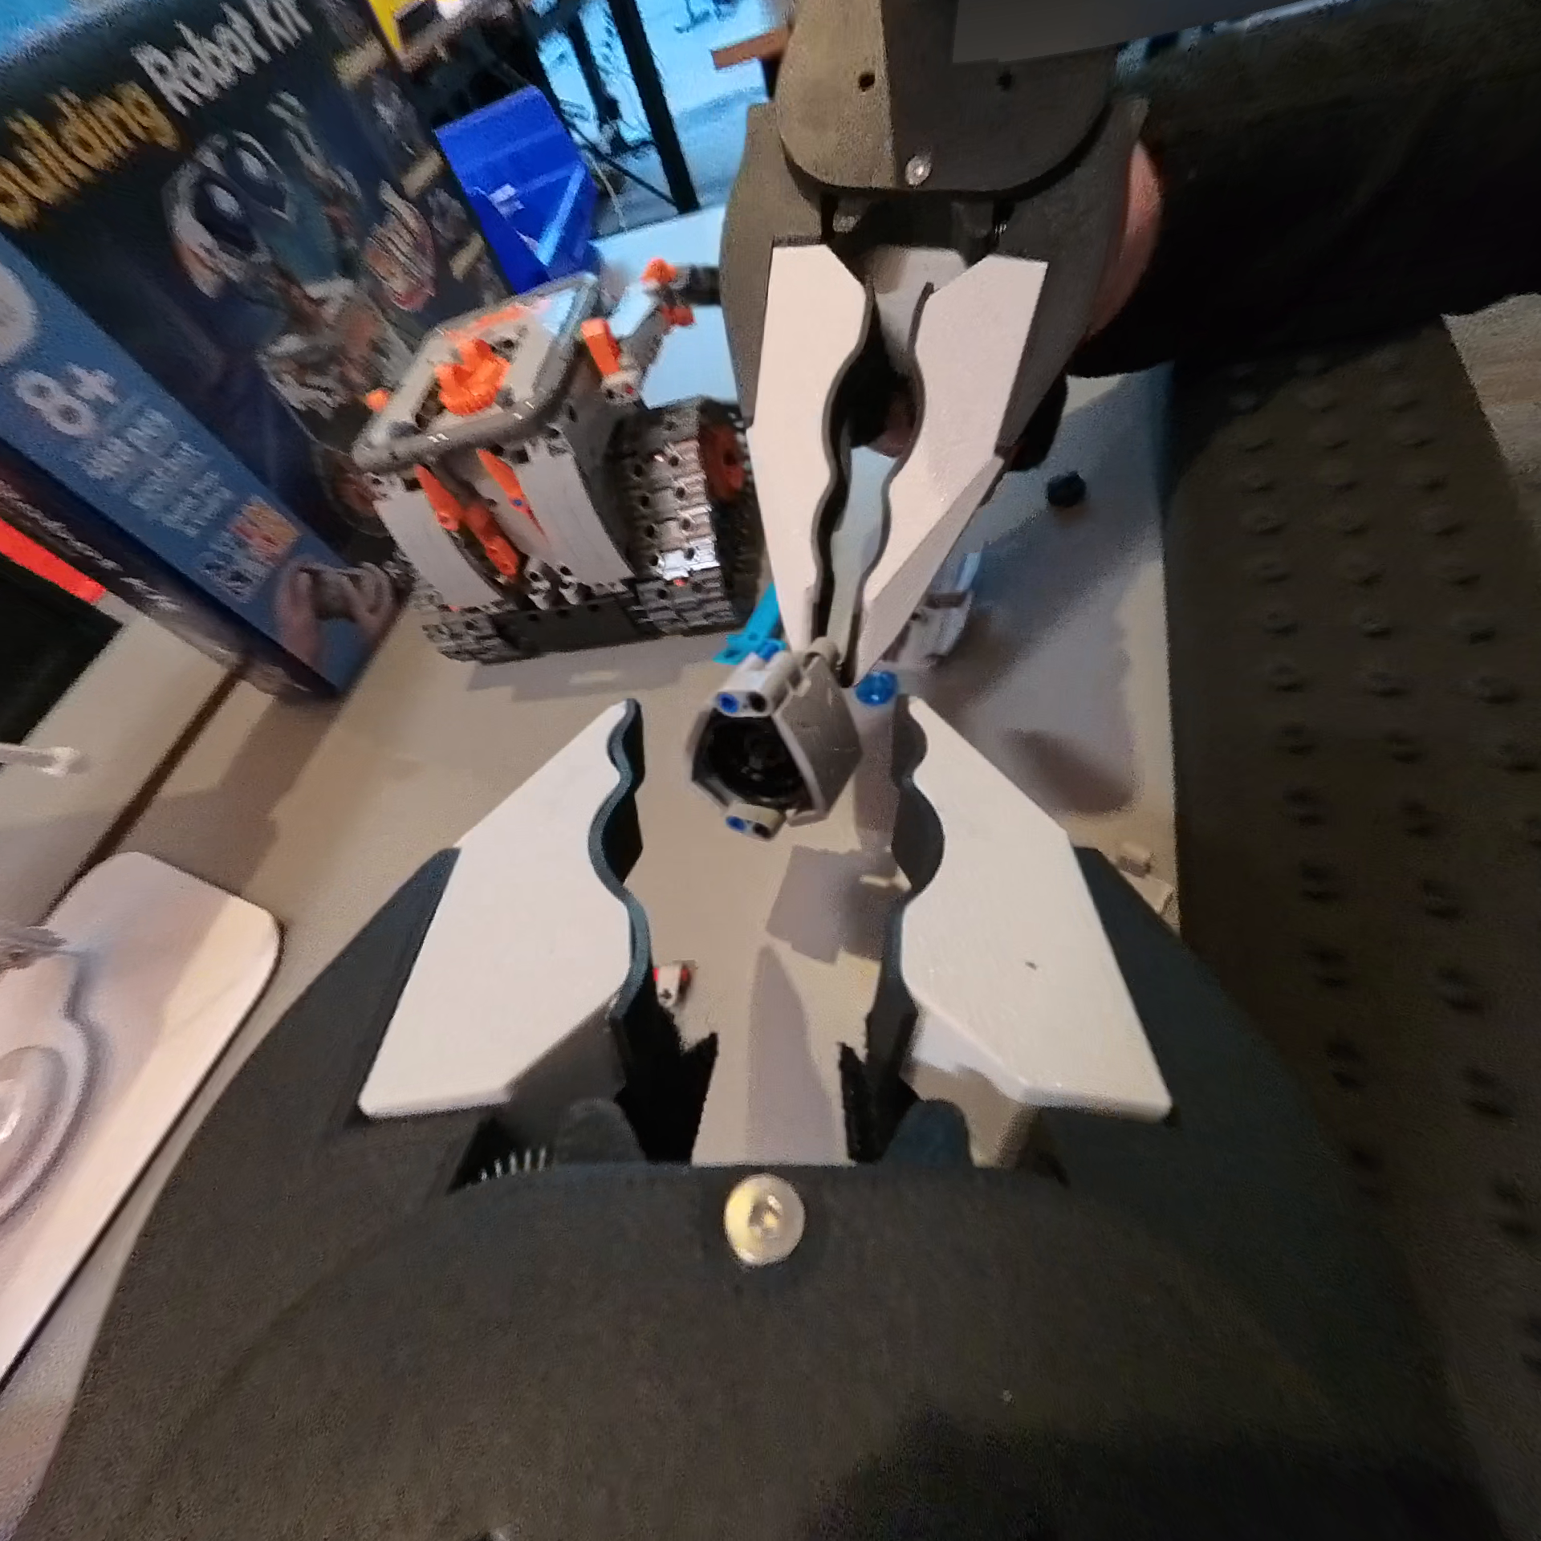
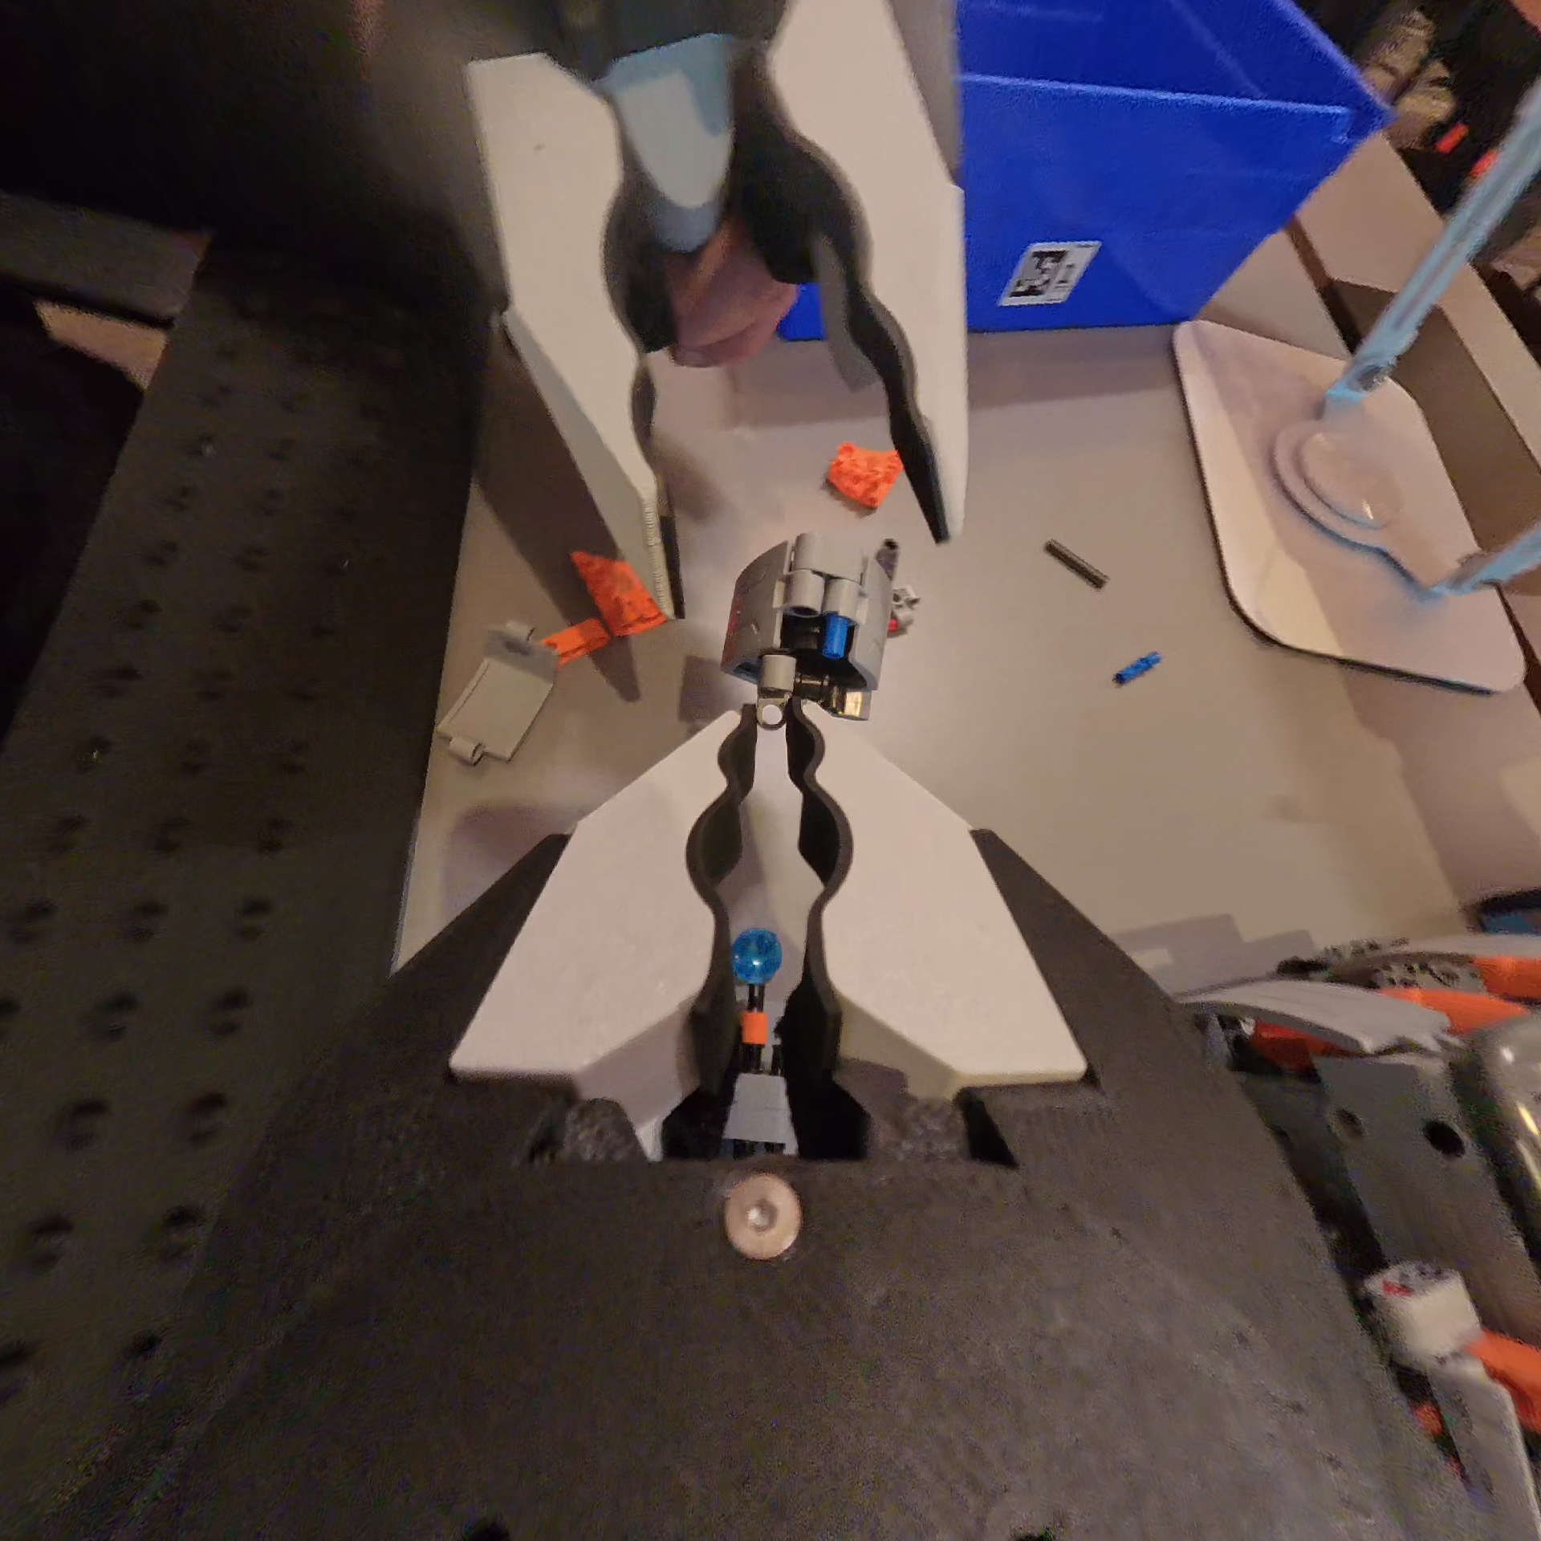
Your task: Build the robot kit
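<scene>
Right gripper point(image 2: 775, 715): white wedge fingers drawn nearly together, tips pinching a small grey holed connector tab that sticks out of a grey and black block-built module with blue pins point(image 2: 805, 621). The module hangs just beyond the fingertips, off the grey tabletop point(image 2: 1084, 792). A translucent blue round stud on a black-and-orange rod point(image 2: 755, 959) shows in the gap between these fingers, nearer the palm; whether it is held or lies below, I cannot tell.

Left gripper point(image 1: 771, 717): fingers spread wide, gripping nothing. From the left wrist view the same module point(image 1: 771, 750) sits between the two fingertips, touching neither.

Beyond the left fingers: a grey and orange tracked block-built vehicle point(image 1: 550, 484) and a dark printed cardboard box point(image 1: 192, 333) to the side. Around the right fingertips: loose orange plates point(image 2: 863, 474), a curved grey panel point(image 2: 500, 700), a black axle point(image 2: 1076, 564), a small blue pin point(image 2: 1136, 667), a blue plastic bin point(image 2: 1151, 183) farther off.

Judgement on handling: the pinch is on a thin tab only, so the module could swivel or slip; a grip by the open fingers wants the module's broad flat sides, centred, closed slowly.
</scene>
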